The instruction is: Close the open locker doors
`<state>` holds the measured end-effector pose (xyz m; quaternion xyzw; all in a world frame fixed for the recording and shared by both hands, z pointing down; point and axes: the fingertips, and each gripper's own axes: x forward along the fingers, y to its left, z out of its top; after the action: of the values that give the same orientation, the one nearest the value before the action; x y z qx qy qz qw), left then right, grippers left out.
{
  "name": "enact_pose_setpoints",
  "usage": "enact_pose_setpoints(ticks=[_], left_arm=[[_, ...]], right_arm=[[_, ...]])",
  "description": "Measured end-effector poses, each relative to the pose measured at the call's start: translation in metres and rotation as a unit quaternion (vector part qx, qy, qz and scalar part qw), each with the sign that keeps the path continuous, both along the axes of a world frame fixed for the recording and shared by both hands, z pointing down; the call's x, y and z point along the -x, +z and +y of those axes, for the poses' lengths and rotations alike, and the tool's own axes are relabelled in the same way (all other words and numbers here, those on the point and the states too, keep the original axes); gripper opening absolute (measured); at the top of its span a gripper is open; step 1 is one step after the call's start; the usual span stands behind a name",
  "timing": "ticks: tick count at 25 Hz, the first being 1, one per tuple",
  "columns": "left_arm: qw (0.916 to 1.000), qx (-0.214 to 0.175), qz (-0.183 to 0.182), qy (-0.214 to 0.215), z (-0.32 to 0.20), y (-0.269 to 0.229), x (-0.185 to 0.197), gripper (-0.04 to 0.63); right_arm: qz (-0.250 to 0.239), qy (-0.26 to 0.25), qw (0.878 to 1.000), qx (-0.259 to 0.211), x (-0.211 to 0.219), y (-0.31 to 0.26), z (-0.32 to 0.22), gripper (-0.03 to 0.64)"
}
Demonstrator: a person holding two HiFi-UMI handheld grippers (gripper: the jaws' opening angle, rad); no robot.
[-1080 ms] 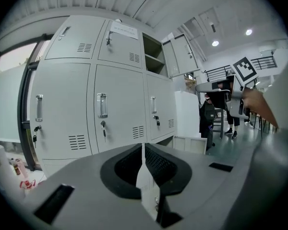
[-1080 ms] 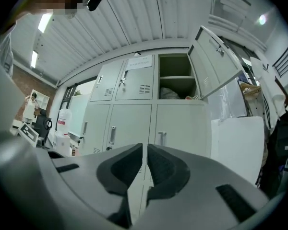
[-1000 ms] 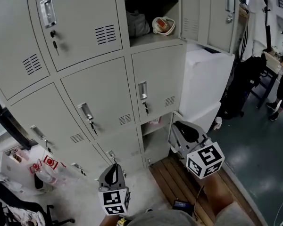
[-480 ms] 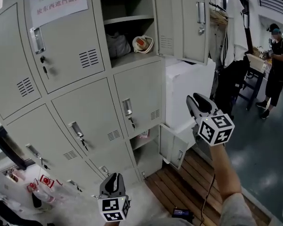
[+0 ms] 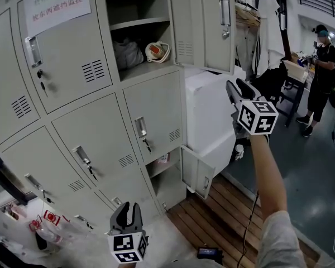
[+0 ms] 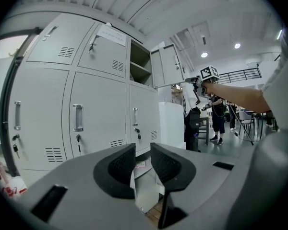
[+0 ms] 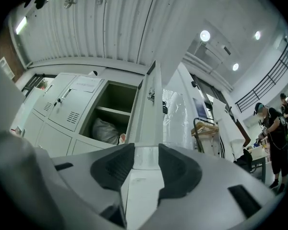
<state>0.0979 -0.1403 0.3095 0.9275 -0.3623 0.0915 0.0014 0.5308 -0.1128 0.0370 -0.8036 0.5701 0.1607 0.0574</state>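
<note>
Grey lockers (image 5: 100, 116) cover the wall; the upper door (image 5: 204, 27) stands open at the top, the lower door (image 5: 196, 172) near the floor. The right gripper (image 5: 236, 84), jaws just opened and empty, should press flat on the upper door's free edge. The left gripper (image 5: 128, 206) hangs low, released.

Off to your right, a person in black (image 5: 319, 77) stood beyond hanging clothes (image 5: 261, 38), and a tall white block (image 5: 209, 116) rose beside the wooden slats (image 5: 212, 222). At your lower left lay plastic bags with red print (image 5: 42, 225). Higher up, a grey bundle (image 5: 127, 53) sat just beside a round white-and-red thing (image 5: 154, 51).
</note>
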Motion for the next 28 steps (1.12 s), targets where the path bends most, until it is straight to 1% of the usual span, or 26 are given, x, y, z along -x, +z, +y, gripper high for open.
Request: enact_pose_setpoints(ticks=[8, 13, 21, 28], left_arm=[[0.9999, 0.006, -0.003, -0.011, -0.004, 0.004, 0.003, 0.086], [0.9999, 0.007, -0.008, -0.011, -0.006, 0.008, 0.004, 0.086], [0.9998, 0.012, -0.002, -0.018, -0.010, 0.011, 0.011, 0.086], [0.9997, 0.011, 0.003, -0.022, -0.011, 0.015, 0.015, 0.086]], right_arm=[[0.004, 0.007, 1.000, 0.009, -0.019, -0.019, -0.010, 0.149], [-0.007, -0.002, 1.000, 0.007, -0.021, -0.022, -0.017, 0.150], [-0.018, -0.014, 1.000, 0.006, -0.012, -0.022, -0.018, 0.150], [-0.008, -0.037, 0.999, -0.010, 0.016, -0.023, -0.013, 0.149]])
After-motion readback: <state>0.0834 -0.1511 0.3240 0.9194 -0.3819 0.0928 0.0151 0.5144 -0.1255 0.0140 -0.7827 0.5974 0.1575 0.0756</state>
